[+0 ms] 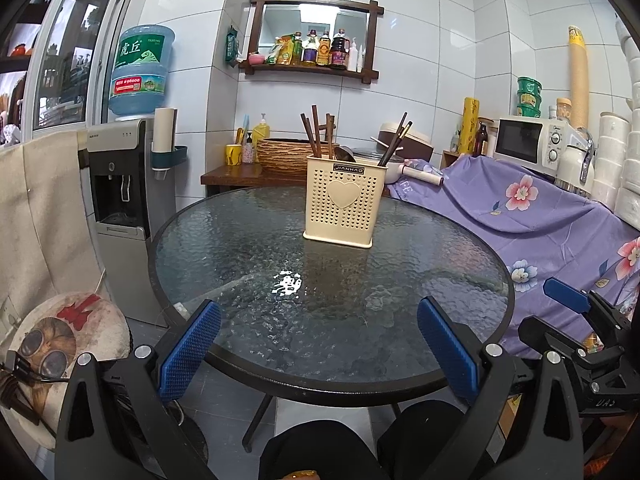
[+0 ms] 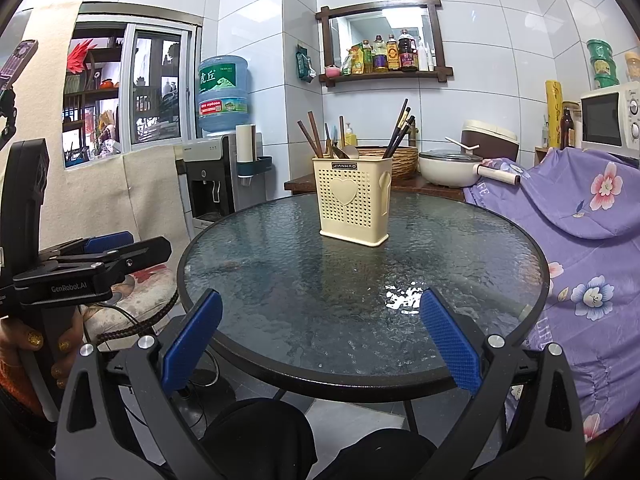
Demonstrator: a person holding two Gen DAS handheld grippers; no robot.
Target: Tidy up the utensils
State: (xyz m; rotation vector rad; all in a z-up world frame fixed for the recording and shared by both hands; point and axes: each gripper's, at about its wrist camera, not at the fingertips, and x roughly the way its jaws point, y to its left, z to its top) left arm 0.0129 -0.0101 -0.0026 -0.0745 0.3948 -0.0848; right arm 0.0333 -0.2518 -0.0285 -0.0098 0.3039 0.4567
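Observation:
A cream perforated utensil holder (image 1: 345,200) with a heart on its front stands upright near the far side of the round glass table (image 1: 240,240). It holds several brown chopsticks (image 1: 314,132) and a metal spoon (image 1: 345,154). It also shows in the right wrist view (image 2: 354,202), with chopsticks (image 2: 398,128) sticking up. My left gripper (image 1: 320,316) is open and empty above the table's near edge. My right gripper (image 2: 320,312) is open and empty at the near edge too. Each gripper shows in the other's view, the right one (image 1: 568,300) and the left one (image 2: 108,248).
A water dispenser (image 1: 120,200) stands left of the table. A purple floral cloth (image 1: 540,208) covers furniture on the right. A side table behind holds a woven basket (image 1: 280,156), a pot (image 2: 448,166) and a microwave (image 1: 528,140). A cushioned stool (image 1: 60,344) sits at near left.

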